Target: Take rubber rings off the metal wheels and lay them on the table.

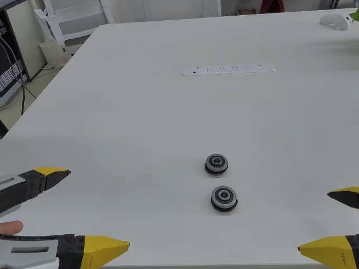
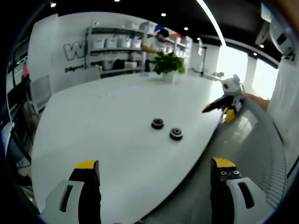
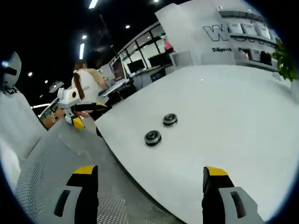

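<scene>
The left gripper [image 1: 100,208] and right gripper [image 1: 313,220] have pointed jaws, yellow at the tips and black behind. The left jaws run back into grey-white housings [image 2: 65,203], each with a dark slot. The person wears a white top [image 2: 286,88].

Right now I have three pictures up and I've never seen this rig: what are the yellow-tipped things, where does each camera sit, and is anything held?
No robot: someone carries two hand-held, two-jaw tools. The head view looks down from their headset. The left gripper and right gripper enter at the bottom corners, yellow tips forward. The two round pictures come from a camera on each gripper, looking along its jaws. On the table lie a near wheel and a far wheel, both metal, with dark rings apparently on them. Both grippers are open, holding nothing.
</scene>
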Tool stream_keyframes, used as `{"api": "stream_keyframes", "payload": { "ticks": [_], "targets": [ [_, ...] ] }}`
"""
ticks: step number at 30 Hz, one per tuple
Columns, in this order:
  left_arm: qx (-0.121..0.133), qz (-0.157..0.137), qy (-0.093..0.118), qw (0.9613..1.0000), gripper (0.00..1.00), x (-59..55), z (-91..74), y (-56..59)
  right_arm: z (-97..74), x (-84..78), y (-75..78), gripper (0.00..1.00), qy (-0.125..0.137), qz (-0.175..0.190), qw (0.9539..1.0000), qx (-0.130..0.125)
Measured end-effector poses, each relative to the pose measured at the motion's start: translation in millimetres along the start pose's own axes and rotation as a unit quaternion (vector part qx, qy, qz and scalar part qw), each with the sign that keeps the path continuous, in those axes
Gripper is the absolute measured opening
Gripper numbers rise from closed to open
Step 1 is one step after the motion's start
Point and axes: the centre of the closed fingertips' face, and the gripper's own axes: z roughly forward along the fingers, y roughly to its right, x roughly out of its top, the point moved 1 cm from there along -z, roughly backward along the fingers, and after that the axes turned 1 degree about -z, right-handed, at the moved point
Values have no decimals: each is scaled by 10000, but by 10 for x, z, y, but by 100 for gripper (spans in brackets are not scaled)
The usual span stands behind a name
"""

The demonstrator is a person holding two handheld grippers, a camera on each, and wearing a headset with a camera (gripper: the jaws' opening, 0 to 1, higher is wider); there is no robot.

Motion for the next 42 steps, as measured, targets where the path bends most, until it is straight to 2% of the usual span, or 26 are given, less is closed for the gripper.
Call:
{"api": "stream_keyframes", "payload": {
  "ticks": [16,24,34,42],
  "targets": [
    [-2,-10,-53,10000,100,-31,36,-7,-3,-62,0,86,-215,-87,9997,40],
    [-44,21,-80,10000,100,-17,60,-12,-9,-41,5,86,-193,-79,9998,38],
    [-92,82,-19,9999,99,34,88,-13,-3,8,63,83,-103,-61,9999,-11],
    [-132,132,49,9998,99,119,131,7,49,-7,60,81,-182,-121,9997,55]
  ]
}}
